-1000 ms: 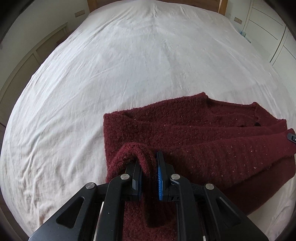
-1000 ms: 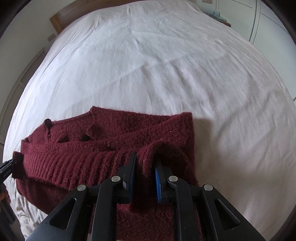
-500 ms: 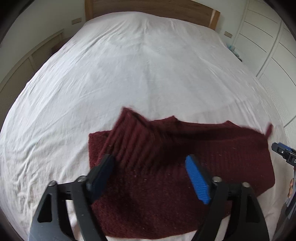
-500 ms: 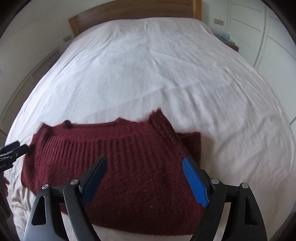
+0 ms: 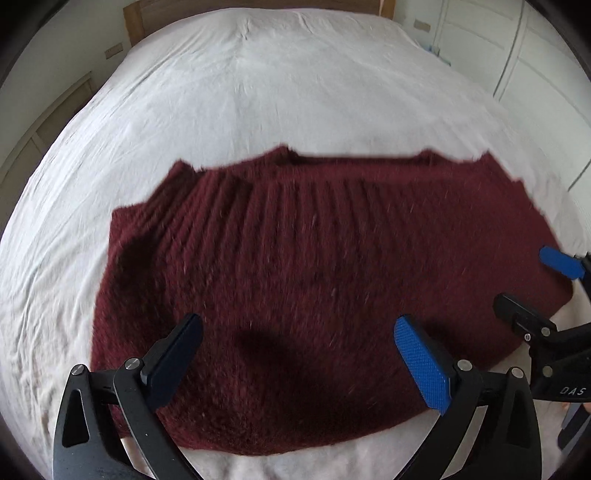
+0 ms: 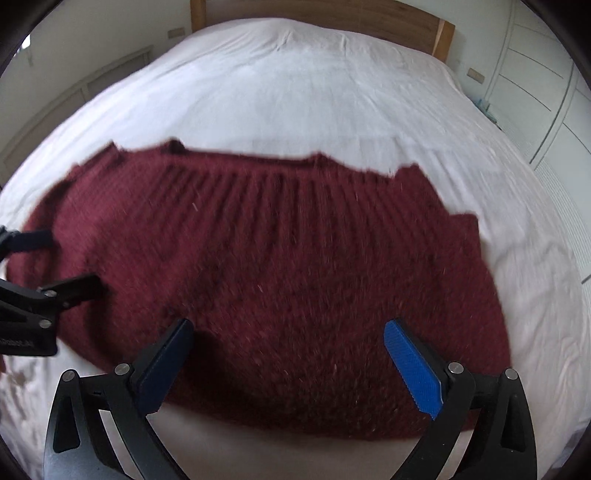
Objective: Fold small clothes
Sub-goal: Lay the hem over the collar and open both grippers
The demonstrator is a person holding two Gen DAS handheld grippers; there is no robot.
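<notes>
- Dark red knit sweater (image 5: 325, 273) lies folded on the white bed sheet (image 5: 258, 96), spread wide across the near part of the bed; ribbed band runs along its far edge.
- From the right wrist view the same sweater (image 6: 280, 266) fills the middle of the frame, flat, with the sheet (image 6: 314, 85) bare beyond it up to the wooden headboard (image 6: 406, 29).
- Left tool (image 5: 297, 354) has its jaws spread wide, nothing between them; it sits above the near-left part of the sweater, and whether it touches the knit is unclear.
- Its left finger (image 5: 173, 350) is dark, its right pad (image 5: 421, 365) bright blue.
- Right tool (image 6: 288, 354) is also spread wide and grips nothing, positioned over the near-right part of the sweater.
- Right tool also shows at the right edge of the left wrist view (image 5: 535, 291), jaws apart, over the sweater's right end.
- Left tool shows at the left edge of the right wrist view (image 6: 51, 258), jaws apart, over the sweater's left end.
- Both frames have motion blur, especially on the sweater edges.
- White wardrobe doors (image 5: 535, 66) stand to the right of the bed.
- Wall with panelling (image 6: 74, 96) is to the left of the bed.
</notes>
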